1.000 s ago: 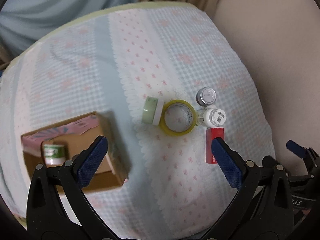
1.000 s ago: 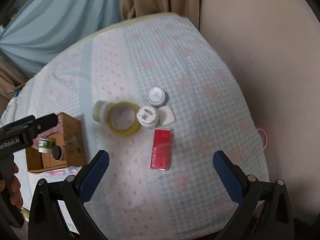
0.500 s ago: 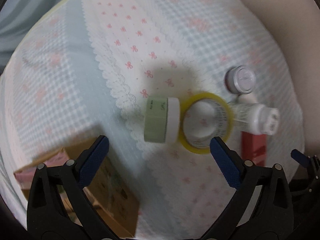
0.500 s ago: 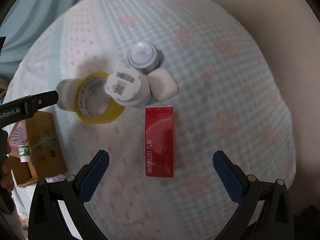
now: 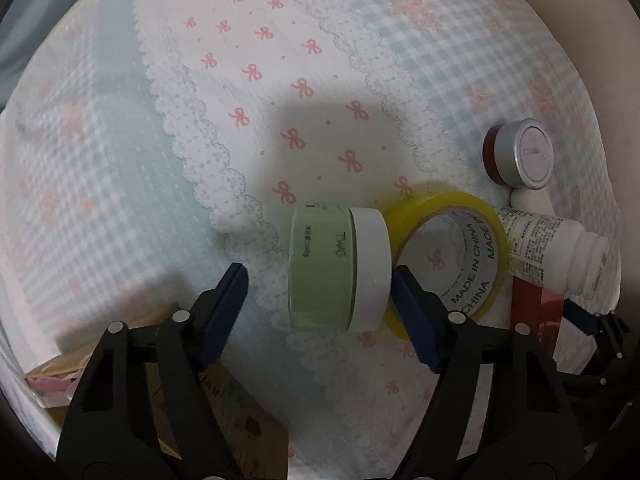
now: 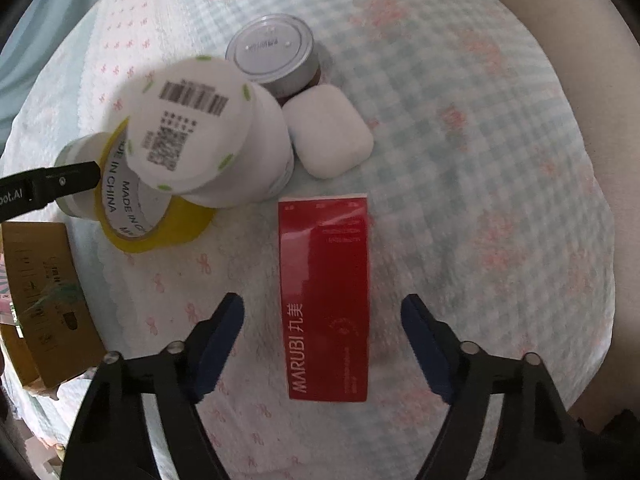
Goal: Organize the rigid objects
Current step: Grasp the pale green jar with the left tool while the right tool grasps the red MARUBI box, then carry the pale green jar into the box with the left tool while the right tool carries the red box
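Observation:
A green jar with a white lid lies on its side on the cloth. My left gripper is open with the jar between its fingers, apart from both. A yellow tape roll touches the jar's lid. My right gripper is open and straddles a red MARUBI box lying flat. A white bottle stands against the tape roll. A silver-lidded jar and a white earbud case sit behind it.
A cardboard box stands at the left on the cloth, also low left in the left wrist view. The patterned tablecloth covers a round table. A beige wall lies to the right.
Both grippers have dropped closer to the table. The left one has come around the green jar. The right one has come around the red box.

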`<state>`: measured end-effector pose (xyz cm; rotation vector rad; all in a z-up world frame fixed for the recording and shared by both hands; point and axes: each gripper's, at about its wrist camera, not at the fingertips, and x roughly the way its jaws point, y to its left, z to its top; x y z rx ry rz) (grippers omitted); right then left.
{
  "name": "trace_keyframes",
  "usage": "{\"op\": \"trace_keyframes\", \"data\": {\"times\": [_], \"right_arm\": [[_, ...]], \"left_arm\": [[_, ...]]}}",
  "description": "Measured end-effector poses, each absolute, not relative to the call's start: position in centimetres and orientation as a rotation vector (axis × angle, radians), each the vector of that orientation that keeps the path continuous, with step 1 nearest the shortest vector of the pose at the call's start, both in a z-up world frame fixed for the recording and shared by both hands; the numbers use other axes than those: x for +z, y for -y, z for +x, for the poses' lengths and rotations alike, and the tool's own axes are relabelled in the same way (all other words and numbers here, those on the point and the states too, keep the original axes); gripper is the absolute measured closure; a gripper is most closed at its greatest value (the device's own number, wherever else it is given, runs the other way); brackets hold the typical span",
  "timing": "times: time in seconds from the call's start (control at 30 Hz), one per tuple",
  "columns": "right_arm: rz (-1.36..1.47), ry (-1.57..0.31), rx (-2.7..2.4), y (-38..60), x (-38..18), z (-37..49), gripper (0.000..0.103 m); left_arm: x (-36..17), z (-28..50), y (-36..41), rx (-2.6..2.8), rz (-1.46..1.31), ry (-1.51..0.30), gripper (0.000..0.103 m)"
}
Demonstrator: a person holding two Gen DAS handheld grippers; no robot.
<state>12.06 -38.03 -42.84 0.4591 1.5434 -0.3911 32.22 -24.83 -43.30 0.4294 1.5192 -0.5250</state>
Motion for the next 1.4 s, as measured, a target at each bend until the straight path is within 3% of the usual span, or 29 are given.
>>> {"op": "trace_keyframes", "data": {"times": [0.07,0.13,0.2,0.33,0.93,1.4], "right_arm": [[0.455,-1.554,-0.391,37.9,-43.3,12.1,0.031],[0.451,-1.568,-0.391,37.6,-43.8,12.3,0.041],[0.459,-1.581,-0.388,37.3,-44.4,12.3,0.050],[0.422,-1.579,-0.435,37.1,-44.7,12.1,0.063],[0.453,-1.525,-0.452,38.7,-41.5,10.7,0.065],[0.445,-1.368,-0.390,40.6,-31.4,8.6,0.066]], "left_arm": [[-43.6,32.5,24.8,-0.538,0.412,-1.529,0.042],[-43.8,32.6,24.6,-0.550,0.392,-1.536,0.046],[-44.0,32.5,24.3,-0.553,0.370,-1.552,0.059],[-44.4,32.6,24.5,-0.564,0.358,-1.556,0.062],[-40.5,31.7,23.6,-0.549,0.334,-1.486,0.063],[-29.9,27.9,21.4,-0.564,0.234,-1.349,0.063]]}}
